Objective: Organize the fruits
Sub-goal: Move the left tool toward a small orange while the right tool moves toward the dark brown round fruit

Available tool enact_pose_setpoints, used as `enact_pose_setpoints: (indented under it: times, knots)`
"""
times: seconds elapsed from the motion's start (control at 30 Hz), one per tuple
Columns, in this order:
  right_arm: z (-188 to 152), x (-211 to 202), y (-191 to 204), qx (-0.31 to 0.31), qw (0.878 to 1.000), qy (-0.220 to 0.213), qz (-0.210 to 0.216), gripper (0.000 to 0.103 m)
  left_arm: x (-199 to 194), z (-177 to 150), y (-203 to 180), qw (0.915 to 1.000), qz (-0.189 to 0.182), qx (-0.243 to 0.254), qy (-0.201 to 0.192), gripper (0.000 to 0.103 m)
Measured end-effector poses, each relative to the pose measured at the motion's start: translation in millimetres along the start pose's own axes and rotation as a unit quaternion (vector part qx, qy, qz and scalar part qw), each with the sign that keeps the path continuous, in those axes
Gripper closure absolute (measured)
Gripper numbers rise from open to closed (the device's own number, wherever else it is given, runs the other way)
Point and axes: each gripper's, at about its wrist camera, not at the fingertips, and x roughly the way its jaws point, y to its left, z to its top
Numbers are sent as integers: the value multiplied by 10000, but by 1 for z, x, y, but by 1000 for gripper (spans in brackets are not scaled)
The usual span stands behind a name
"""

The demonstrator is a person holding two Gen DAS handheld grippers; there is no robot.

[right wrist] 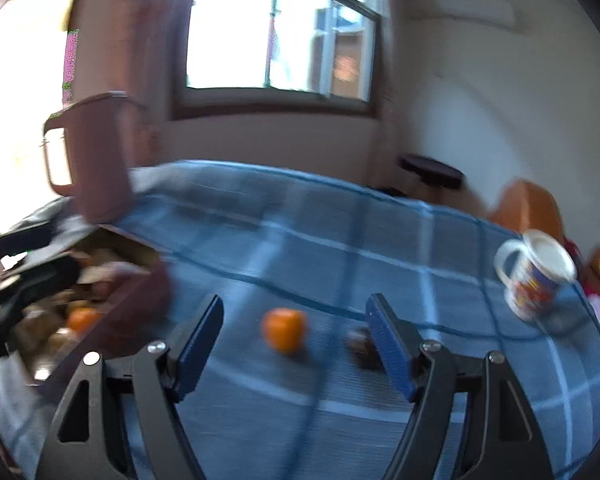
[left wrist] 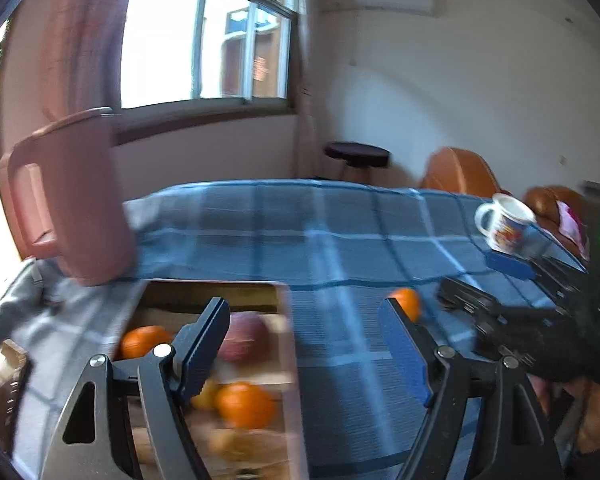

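A wooden tray lies at the left of the blue checked tablecloth and holds oranges, a reddish apple and other blurred fruit. My left gripper hangs open over the tray's right rim, nothing between its fingers. One loose orange rests on the cloth, seen between the fingers of my open, empty right gripper. The same orange peeks past the left gripper's right finger. A small dark lump lies beside the right finger. The tray also shows at the left of the right wrist view.
A pink jug stands behind the tray at the table's left. A white printed mug sits at the far right edge. The other gripper and a dark glove reach in from the right. Brown chairs and a stool stand beyond the table.
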Motion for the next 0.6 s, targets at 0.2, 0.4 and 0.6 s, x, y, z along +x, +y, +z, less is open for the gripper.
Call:
enact_pose_setpoints:
  times: [0.2, 0.4, 0.6]
  knots:
    - [-9, 39, -59, 737, 9957, 494, -282, 26, 46, 3, -39, 9986, -167, 221, 460, 25]
    - [-12, 62, -74, 996, 9918, 789, -102, 27, 78, 7, -48, 9973, 83, 243, 685, 25]
    - [-21, 81, -74, 1159, 9861, 1188, 122, 32, 90, 12, -48, 9970, 209, 162, 724, 25]
